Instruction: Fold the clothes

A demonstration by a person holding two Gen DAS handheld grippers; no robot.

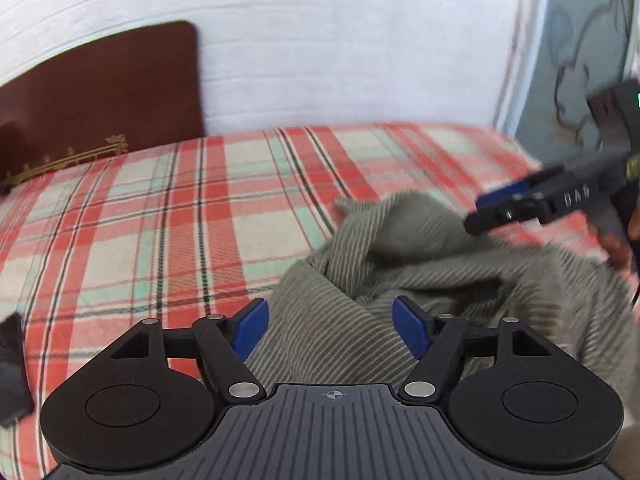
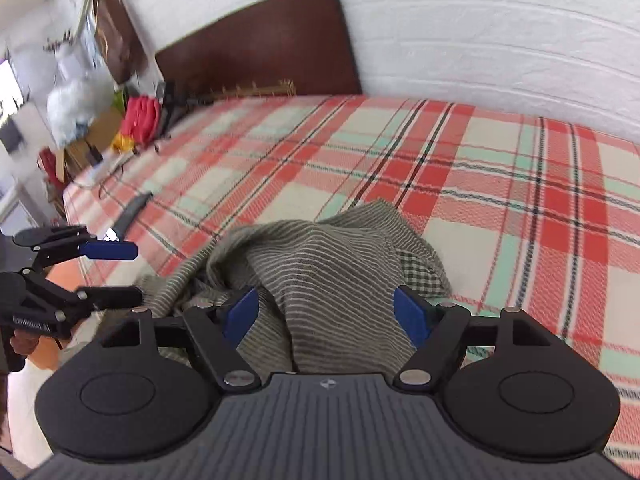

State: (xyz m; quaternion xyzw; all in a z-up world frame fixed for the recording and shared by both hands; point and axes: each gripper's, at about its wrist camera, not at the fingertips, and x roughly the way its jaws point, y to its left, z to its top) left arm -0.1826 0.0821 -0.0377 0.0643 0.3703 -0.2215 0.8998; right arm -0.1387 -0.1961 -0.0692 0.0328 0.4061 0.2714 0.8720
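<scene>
A grey-green striped garment [image 1: 400, 280] lies crumpled on the plaid bedspread [image 1: 140, 220]. My left gripper [image 1: 331, 330] is open just above its near edge, and the blue pads [image 1: 252, 328] touch no cloth. In the right wrist view the same garment [image 2: 320, 272] bulges up in front of my right gripper [image 2: 330, 316], which stands open over it with nothing pinched. A checked lining shows at the garment's right fold. The right gripper [image 1: 504, 208] appears blurred at the right of the left wrist view. The left gripper [image 2: 116, 272] shows at the left of the right wrist view, open.
A dark brown headboard [image 2: 260, 40] stands against the white wall [image 1: 340, 40]. Beyond the bed's far left corner sit a cluttered box, a red item [image 2: 140, 116] and bags. A dark flat object [image 2: 132, 212] lies on the bedspread near the left edge.
</scene>
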